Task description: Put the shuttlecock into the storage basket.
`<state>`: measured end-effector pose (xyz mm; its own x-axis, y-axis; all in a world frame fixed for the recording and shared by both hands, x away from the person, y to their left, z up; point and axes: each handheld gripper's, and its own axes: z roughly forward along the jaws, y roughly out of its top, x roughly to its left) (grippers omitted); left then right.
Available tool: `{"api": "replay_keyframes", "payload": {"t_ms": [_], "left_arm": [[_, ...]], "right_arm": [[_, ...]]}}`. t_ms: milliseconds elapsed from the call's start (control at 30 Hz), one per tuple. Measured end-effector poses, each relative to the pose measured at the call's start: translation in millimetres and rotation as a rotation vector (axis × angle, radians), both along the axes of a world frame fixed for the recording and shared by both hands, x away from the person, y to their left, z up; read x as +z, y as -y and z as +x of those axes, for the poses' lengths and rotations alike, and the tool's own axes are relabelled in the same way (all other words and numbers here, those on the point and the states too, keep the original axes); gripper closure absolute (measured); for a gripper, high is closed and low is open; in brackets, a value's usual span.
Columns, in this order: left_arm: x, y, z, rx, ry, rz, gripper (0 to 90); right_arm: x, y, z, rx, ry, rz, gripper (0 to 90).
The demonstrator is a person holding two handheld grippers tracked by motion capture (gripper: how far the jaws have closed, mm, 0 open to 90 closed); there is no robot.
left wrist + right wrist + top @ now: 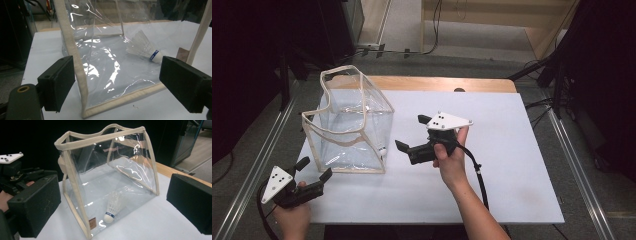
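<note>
- Clear plastic bag (pixel 349 125) with beige trim standing upright on the white worktop (pixel 512 165), toward the left half, mouth open at the top.
- One shuttlecock (pixel 111 211) lying inside on the bag's floor, white cork head with a blue band pressed into a bottom corner, right by a small brown label (pixel 92 223) on the trim.
- Same shuttlecock (pixel 147 50) seen through the clear wall in the left gripper view, feathers fanned away from the cork.
- Left gripper (pixel 315 170) down at the near left corner of the worktop, just beside the bag's near edge but not touching it; jaws spread wide, nothing between them.
- Right gripper (pixel 410 134) held above the worktop near the middle, pointing at the bag's right side; jaws wide apart too, nothing held.
- Bag's corner seam framed between the jaws in both gripper views, still clear of the pads.
- Bare wooden strip (pixel 437 83) peeking out along the far edge, behind the white sheet.
</note>
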<state>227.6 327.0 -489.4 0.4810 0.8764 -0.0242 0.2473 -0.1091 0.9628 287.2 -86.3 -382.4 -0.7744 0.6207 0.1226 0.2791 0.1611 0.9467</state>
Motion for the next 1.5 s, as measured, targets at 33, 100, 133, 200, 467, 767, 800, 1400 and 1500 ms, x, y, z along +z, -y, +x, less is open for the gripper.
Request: {"api": "replay_keyframes", "payload": {"t_ms": [33,100,133,200,467,767,800,1400,1500], "left_arm": [[0.1,0.1,-0.1,0.001,-0.001,0.001,13.8],[0.0,0.1,-0.1,0.001,0.000,0.001,13.8],[0.0,0.1,-0.1,0.001,0.000,0.002,13.8],[-0.1,0.2,-0.1,0.000,0.000,0.000,13.8],[-0.1,0.4,-0.1,0.000,0.001,0.000,13.8],[-0.2,0.8,-0.2,-0.001,0.000,0.001,13.8],[-0.2,0.8,-0.2,-0.001,0.000,0.000,13.8],[-0.2,0.9,-0.4,-0.001,0.000,0.002,13.8],[-0.3,0.9,-0.3,-0.001,0.001,0.002,13.8]], "right_arm": [[-1.2,1.4,-0.4,-0.003,0.001,0.000,0.0],[-3.8,4.4,-1.2,-0.015,0.004,-0.007,0.0],[-5.2,6.1,-1.4,-0.017,0.003,-0.009,0.0],[-8.0,9.4,-2.0,-0.022,-0.003,-0.005,0.0],[-16.7,24.2,-5.7,-0.047,-0.009,-0.001,0.0],[-25.5,42.4,-10.2,-0.088,-0.017,0.001,0.0],[-26.6,44.4,-10.6,-0.090,-0.014,0.001,0.0],[-49.8,80.9,-21.4,-0.172,-0.036,-0.017,0.0],[-53.8,86.8,-23.1,-0.182,-0.039,-0.023,0.0]]}}
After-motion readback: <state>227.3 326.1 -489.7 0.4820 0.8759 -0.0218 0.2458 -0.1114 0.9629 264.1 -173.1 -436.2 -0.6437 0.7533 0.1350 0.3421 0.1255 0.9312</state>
